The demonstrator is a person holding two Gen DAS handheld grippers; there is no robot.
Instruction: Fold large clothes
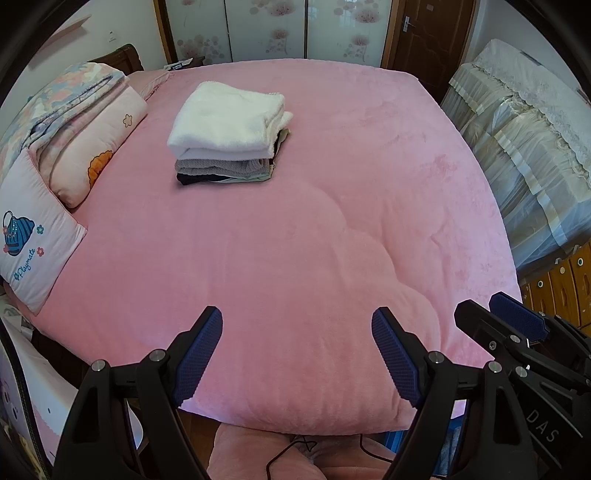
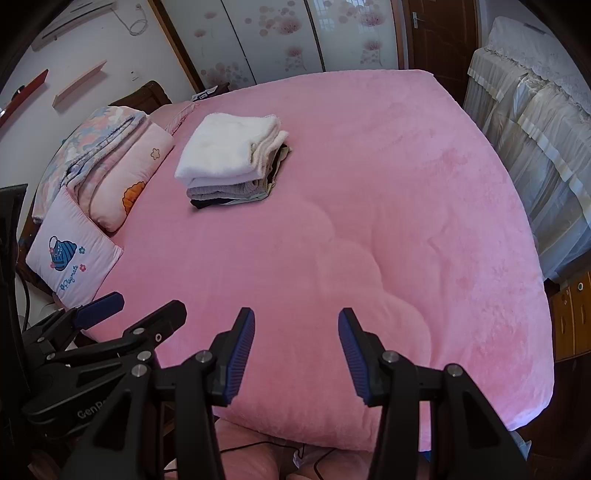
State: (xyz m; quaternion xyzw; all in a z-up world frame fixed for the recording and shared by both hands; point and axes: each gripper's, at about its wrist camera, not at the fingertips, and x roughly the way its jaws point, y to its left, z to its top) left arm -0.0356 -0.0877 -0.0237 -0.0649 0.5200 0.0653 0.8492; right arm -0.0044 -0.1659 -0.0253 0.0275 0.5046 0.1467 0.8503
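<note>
**Both claws empty above the near edge of the bed**

I hold my left gripper (image 1: 297,325) over the near edge of the pink bed (image 1: 314,229), its two blue-padded fingers (image 1: 201,350) spread wide apart with nothing between them. My right gripper (image 2: 296,325) hangs beside it, just to the right, over the same near edge; its fingers are also parted and clamp nothing. From the left wrist camera I see the right gripper's blue pad poking in at the bed's near right corner, and from the right wrist camera the left gripper shows at the bed's near left side.

The stack of folded clothes (image 1: 229,133) sits on the bed toward its far left part, well apart from both grippers. On top lies a thick white folded piece (image 2: 225,151); under it a grey one (image 1: 221,166), and at the bottom a dark one, with a thin pale-green edge showing near the base. The stack rests flat on the blanket, touching none of the bedding at the side.

Along the bed's left edge lie a pillow with a blue embroidered motif (image 1: 35,236) and, beyond it, a folded floral quilt (image 1: 85,125). Past the far end of the bed stands a wardrobe with flowered sliding doors (image 2: 280,33). To the bed's right stands furniture under a lace-edged cover (image 1: 517,147).
</note>
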